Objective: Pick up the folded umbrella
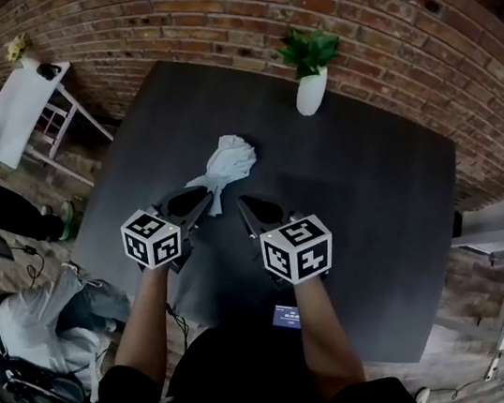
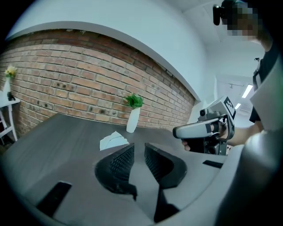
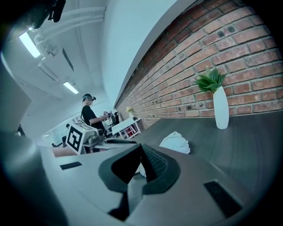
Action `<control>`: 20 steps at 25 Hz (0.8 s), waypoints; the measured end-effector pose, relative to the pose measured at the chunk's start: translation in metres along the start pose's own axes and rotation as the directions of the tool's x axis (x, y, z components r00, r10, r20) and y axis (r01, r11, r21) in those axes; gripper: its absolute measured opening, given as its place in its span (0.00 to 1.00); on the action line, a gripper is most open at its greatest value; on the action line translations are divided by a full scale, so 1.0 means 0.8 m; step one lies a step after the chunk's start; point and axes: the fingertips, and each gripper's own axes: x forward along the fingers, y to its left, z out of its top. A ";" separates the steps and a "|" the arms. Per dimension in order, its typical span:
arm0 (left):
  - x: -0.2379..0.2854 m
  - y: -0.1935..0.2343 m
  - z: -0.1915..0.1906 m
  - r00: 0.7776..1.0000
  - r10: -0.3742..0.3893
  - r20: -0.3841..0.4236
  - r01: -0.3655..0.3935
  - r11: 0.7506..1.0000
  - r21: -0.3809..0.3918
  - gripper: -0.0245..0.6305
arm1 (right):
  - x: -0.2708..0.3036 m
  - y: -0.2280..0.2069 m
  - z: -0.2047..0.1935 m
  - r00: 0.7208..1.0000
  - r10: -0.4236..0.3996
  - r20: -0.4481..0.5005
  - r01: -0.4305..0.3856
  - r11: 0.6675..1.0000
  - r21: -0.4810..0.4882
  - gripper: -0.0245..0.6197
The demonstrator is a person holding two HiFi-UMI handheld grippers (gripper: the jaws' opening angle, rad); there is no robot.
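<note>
Umbrella (image 1: 227, 164) not yet lifted: folded and pale, it lies flat on the dark table (image 1: 379, 223), between me and the white vase (image 1: 311, 92) by the brick wall. Nothing of the pickup is done as far as I can see; this reads as the approach. My left gripper (image 1: 197, 200) hangs over the table just beside the umbrella's near, narrow end, jaws parted by a slim gap with only bare tabletop between them. My right gripper (image 1: 248, 208) sits a little further back and to the right, jaws pressed together at the tips and holding nothing. Neither tool touches the umbrella, which shows ahead of the jaws in both gripper views. Left to do, by my reckoning: widen the left jaws enough to straddle the bundle, bring them around it, clamp, then raise it clear of the table.
</note>
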 end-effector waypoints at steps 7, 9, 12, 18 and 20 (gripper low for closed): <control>0.039 0.053 -0.031 0.992 0.044 -0.115 -0.044 0.999 0.000 0.26 | 0.030 -0.025 -0.009 0.999 -0.020 -0.031 0.021 0.999 0.034 0.05; 0.048 0.067 -0.038 0.989 0.059 -0.139 -0.060 0.998 -0.002 0.32 | 0.037 -0.033 -0.012 0.999 -0.023 -0.039 0.025 0.999 0.044 0.05; 0.061 0.085 -0.049 0.979 0.084 -0.186 -0.083 0.996 0.012 0.40 | 0.047 -0.042 -0.016 0.998 -0.025 -0.052 0.028 0.998 0.057 0.05; 0.086 0.110 -0.072 0.951 0.112 -0.289 -0.098 0.993 0.062 0.47 | 0.064 -0.056 -0.020 0.997 -0.028 -0.076 0.034 0.997 0.071 0.05; 0.092 0.114 -0.082 0.940 0.122 -0.318 -0.105 0.992 0.069 0.47 | 0.068 -0.060 -0.022 0.996 -0.030 -0.083 0.037 0.997 0.075 0.05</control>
